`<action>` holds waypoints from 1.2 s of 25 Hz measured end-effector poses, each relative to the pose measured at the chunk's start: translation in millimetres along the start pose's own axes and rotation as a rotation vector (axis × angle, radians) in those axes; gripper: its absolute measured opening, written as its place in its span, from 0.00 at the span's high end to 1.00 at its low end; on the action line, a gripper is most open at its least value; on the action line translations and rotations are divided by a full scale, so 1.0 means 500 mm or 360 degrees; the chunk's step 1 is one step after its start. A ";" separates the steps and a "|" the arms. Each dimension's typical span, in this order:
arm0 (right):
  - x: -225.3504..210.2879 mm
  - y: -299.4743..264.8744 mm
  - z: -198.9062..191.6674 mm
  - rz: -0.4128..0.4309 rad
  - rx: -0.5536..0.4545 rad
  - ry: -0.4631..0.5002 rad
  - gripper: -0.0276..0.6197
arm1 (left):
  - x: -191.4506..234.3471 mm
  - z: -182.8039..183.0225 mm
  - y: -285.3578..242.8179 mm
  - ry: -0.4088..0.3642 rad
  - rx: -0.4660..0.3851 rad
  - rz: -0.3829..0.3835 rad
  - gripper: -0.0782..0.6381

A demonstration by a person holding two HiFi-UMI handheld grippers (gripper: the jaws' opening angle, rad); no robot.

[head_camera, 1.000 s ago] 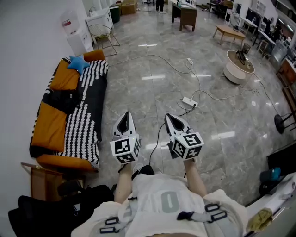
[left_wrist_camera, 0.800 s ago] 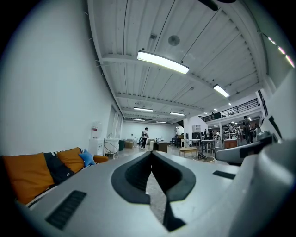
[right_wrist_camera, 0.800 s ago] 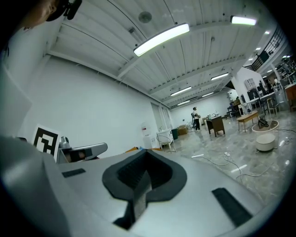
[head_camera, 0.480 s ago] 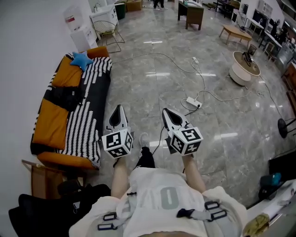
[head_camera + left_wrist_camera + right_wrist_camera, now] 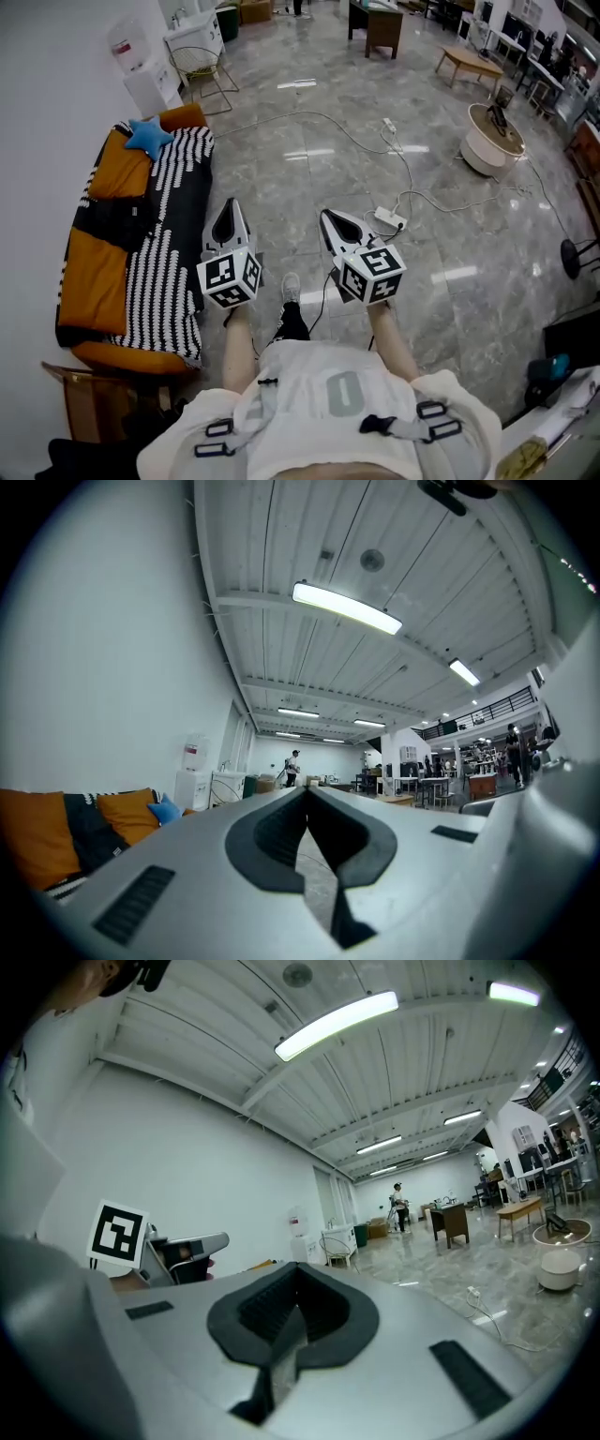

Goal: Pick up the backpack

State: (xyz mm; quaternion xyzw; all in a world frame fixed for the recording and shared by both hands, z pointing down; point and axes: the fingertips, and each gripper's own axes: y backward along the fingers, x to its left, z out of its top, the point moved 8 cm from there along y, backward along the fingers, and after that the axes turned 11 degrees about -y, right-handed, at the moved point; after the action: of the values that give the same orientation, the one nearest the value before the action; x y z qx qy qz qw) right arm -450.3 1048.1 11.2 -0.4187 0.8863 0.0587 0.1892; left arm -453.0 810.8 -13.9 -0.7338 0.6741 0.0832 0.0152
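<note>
You are holding the left gripper [image 5: 228, 208] and right gripper [image 5: 329, 219] with jaws pressed fully together, gripping nothing. The black bag [image 5: 114, 220], probably the backpack, is lying on the sofa [image 5: 89, 281] at nine o'clock. Face it and open the jaws before reaching.

White top [image 5: 305, 375], grey straps [image 5: 428, 433], black trousers [image 5: 291, 325], silver left gripper [image 5: 228, 203], right gripper [image 5: 328, 217]

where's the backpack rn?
Head view, left side: the black backpack lies on the orange sofa, beside the striped blanket and left of the left gripper.
</note>
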 end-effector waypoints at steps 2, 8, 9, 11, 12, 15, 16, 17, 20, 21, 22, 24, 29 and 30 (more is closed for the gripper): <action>-0.024 -0.065 0.016 0.0001 0.0017 0.0002 0.95 | 0.020 -0.005 -0.070 -0.0003 0.0008 -0.0018 0.86; -0.104 -0.303 0.081 -0.0035 0.0076 -0.0026 0.95 | 0.102 -0.015 -0.324 -0.0022 0.0046 -0.0085 0.86; -0.117 -0.340 0.092 -0.0035 0.0083 -0.0039 0.95 | 0.114 -0.015 -0.363 -0.0029 0.0049 -0.0102 0.86; -0.142 -0.418 0.115 -0.0036 0.0082 -0.0053 0.95 | 0.143 -0.015 -0.443 -0.0045 0.0044 -0.0135 0.86; -0.152 -0.458 0.127 -0.0036 0.0079 -0.0057 0.95 | 0.159 -0.016 -0.481 -0.0051 0.0039 -0.0142 0.86; -0.171 -0.579 0.159 -0.0018 0.0076 -0.0054 0.95 | 0.218 -0.021 -0.582 -0.0032 0.0027 -0.0139 0.86; -0.177 -0.616 0.167 -0.0011 0.0078 -0.0048 0.95 | 0.237 -0.025 -0.612 -0.0022 0.0022 -0.0134 0.86; -0.182 -0.650 0.173 -0.0004 0.0084 -0.0041 0.95 | 0.254 -0.030 -0.639 -0.0012 0.0016 -0.0126 0.86; -0.195 -0.734 0.180 0.0027 0.0115 -0.0030 0.95 | 0.298 -0.050 -0.700 0.0014 0.0011 -0.0090 0.86; -0.196 -0.757 0.178 0.0043 0.0127 -0.0029 0.95 | 0.313 -0.057 -0.712 0.0019 0.0016 -0.0071 0.86; -0.196 -0.779 0.174 0.0060 0.0139 -0.0029 0.95 | 0.328 -0.066 -0.721 0.0025 0.0022 -0.0048 0.86; -0.195 -0.818 0.169 0.0096 0.0168 -0.0026 0.95 | 0.357 -0.081 -0.734 0.0044 0.0037 0.0006 0.86; -0.184 -0.896 0.163 0.0225 0.0225 -0.0021 0.95 | 0.417 -0.115 -0.737 0.0063 0.0088 0.0172 0.86; -0.178 -0.914 0.163 0.0261 0.0237 -0.0014 0.95 | 0.431 -0.119 -0.735 0.0065 0.0093 0.0209 0.86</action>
State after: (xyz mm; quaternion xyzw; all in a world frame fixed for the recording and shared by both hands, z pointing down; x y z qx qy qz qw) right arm -26.5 839.8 -4.8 -0.3291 0.9186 0.0099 0.2184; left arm -65.9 623.6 -19.1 -0.6887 0.7232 0.0495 0.0173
